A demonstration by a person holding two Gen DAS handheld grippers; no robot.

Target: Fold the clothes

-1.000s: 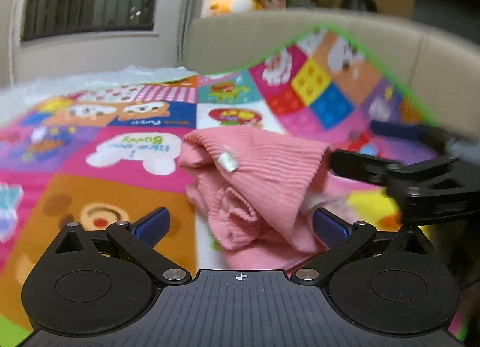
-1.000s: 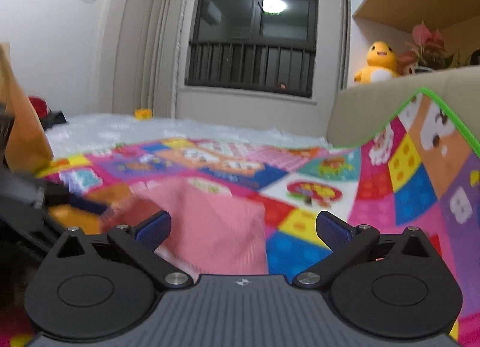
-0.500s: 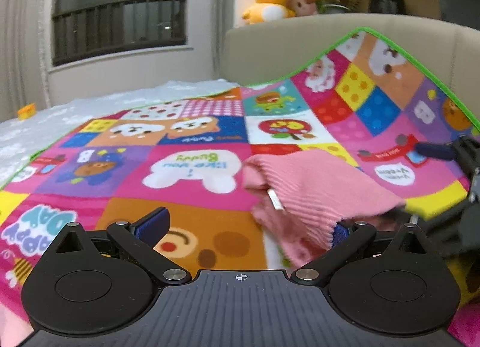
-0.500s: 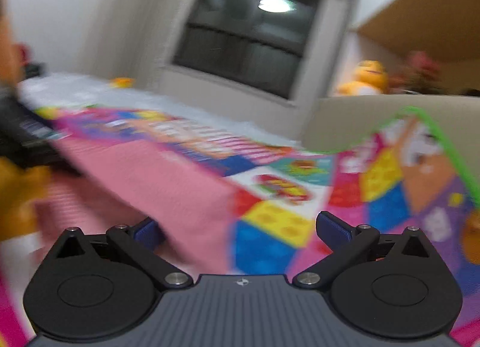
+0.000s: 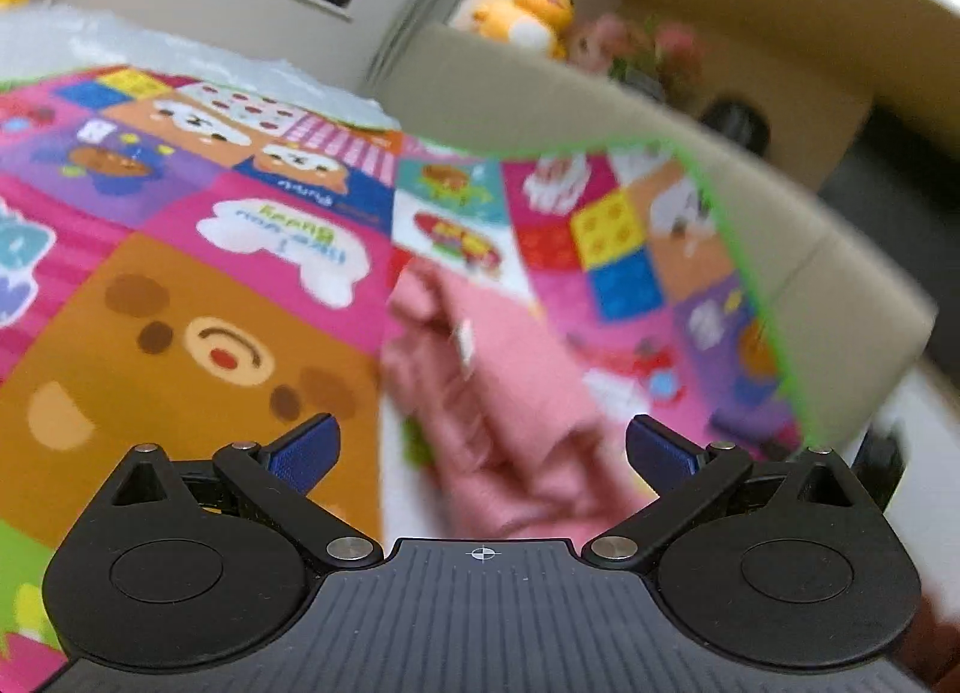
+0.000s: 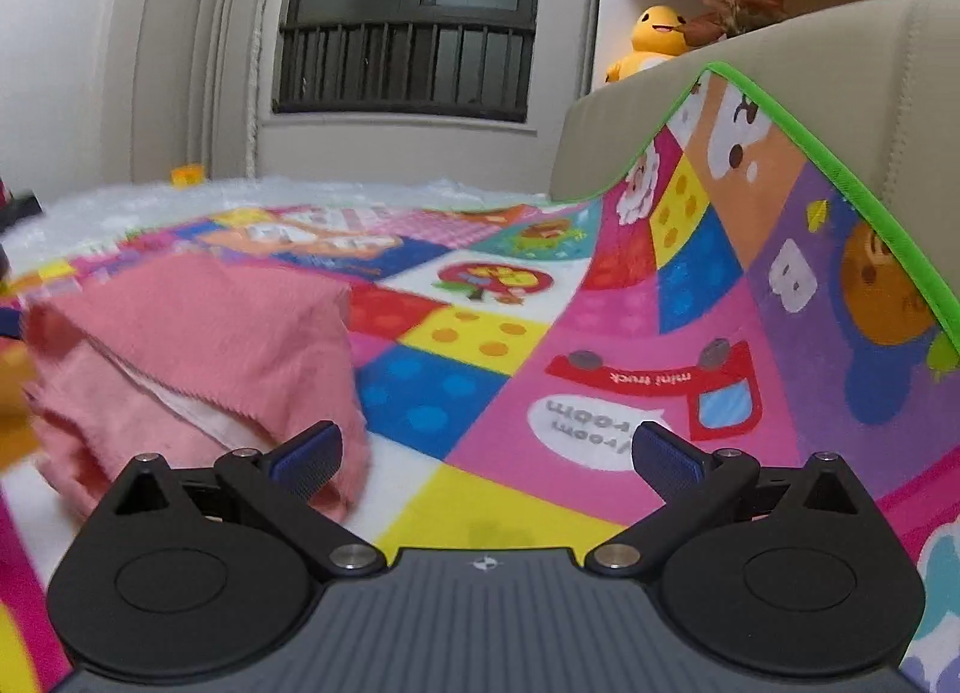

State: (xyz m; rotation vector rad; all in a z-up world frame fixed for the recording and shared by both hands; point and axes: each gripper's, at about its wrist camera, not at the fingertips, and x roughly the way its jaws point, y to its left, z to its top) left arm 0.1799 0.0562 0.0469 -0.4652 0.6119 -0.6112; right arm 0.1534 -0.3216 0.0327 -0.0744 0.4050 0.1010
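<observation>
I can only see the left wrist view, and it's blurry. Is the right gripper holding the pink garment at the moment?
Observer: No. In the right wrist view, the right gripper has its jaws open, with only the play mat between them.
Operator: Where's the garment from that side?
Observer: The pink garment lies on the mat to the left of that gripper. Its near corner shows just behind the left finger.
Operator: Is it lying flat?
Observer: Not quite. Its top layer is raised at the near edge, and a paler layer shows underneath.
</observation>
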